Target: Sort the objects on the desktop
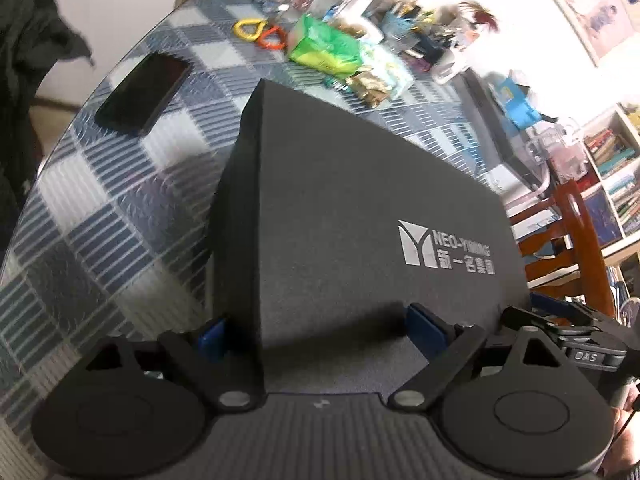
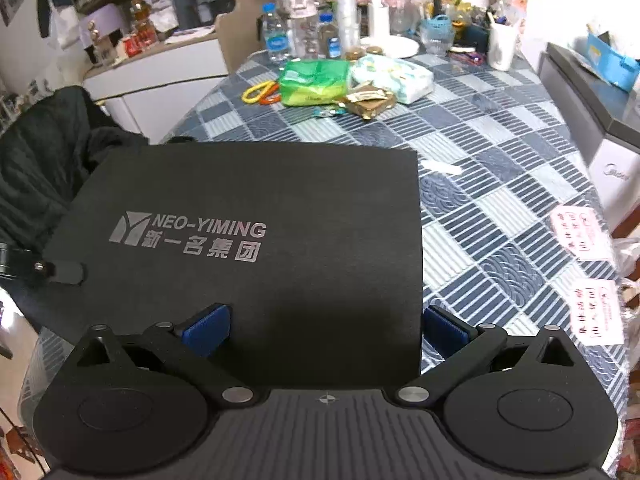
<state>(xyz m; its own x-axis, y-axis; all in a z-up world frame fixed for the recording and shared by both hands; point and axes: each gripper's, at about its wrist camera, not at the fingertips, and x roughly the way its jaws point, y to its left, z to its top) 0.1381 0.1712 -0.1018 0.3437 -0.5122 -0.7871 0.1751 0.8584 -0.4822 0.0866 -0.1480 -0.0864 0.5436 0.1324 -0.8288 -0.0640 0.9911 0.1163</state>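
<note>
the checked surface (image 2: 500, 184) carries a big black box (image 2: 260, 240) with silver neo-yiming lettering near its close edge. the left gripper (image 1: 320, 330) straddles the box's left corner, jaws wide, and the right gripper (image 2: 324, 330) straddles its right corner, jaws wide. a dark phone (image 1: 144, 92) lies left of the box, well apart; a green packet (image 2: 314, 82) sits further back.

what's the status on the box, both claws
Left claw and right claw open, each straddling a side edge of the black box. Not clamped. Phone to its left, snack packs beyond.
</note>
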